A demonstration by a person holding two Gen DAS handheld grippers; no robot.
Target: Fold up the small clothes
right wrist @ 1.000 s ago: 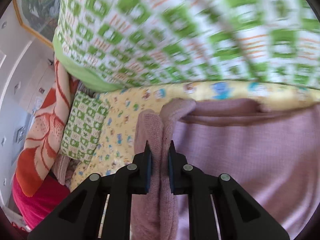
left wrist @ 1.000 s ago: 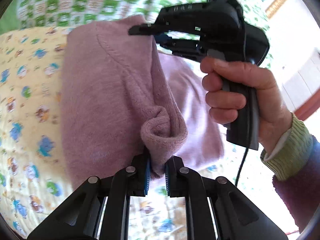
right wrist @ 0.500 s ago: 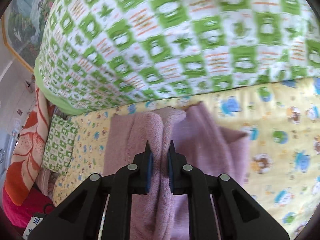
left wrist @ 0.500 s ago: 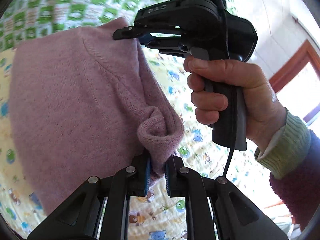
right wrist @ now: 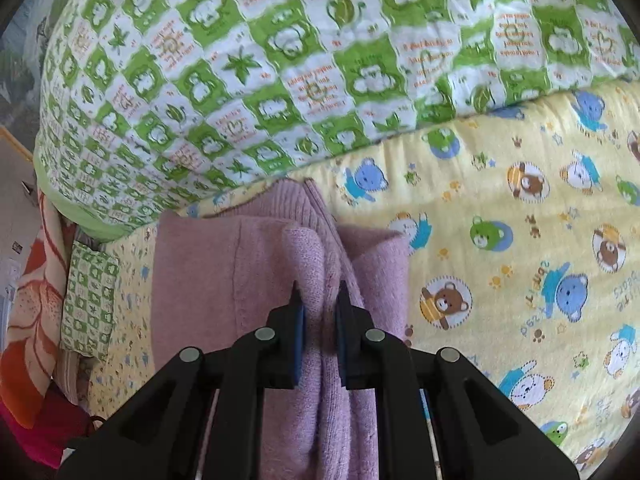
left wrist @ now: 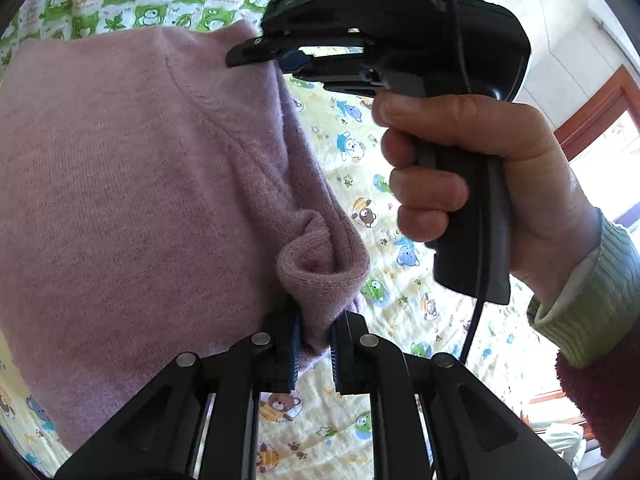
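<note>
A small pink knitted sweater (left wrist: 120, 184) hangs folded over, held up by both grippers above a yellow bear-print sheet (left wrist: 400, 220). My left gripper (left wrist: 315, 344) is shut on a bunched edge of the sweater at its lower corner. My right gripper (left wrist: 276, 58), held in a hand, is shut on the sweater's top corner. In the right wrist view the right gripper (right wrist: 320, 320) pinches a thick fold of the sweater (right wrist: 224, 280), which drapes down onto the sheet (right wrist: 520, 260).
A green and white checked quilt (right wrist: 280, 60) lies bunched at the far side of the bed. A small matching pillow (right wrist: 90, 300) and an orange patterned blanket (right wrist: 32, 320) lie at the left. A window frame (left wrist: 600, 120) is at the right.
Both grippers have carried the sweater across the bed; its hanging part has swung over, and more bare sheet shows at the right. Both grips are unchanged.
</note>
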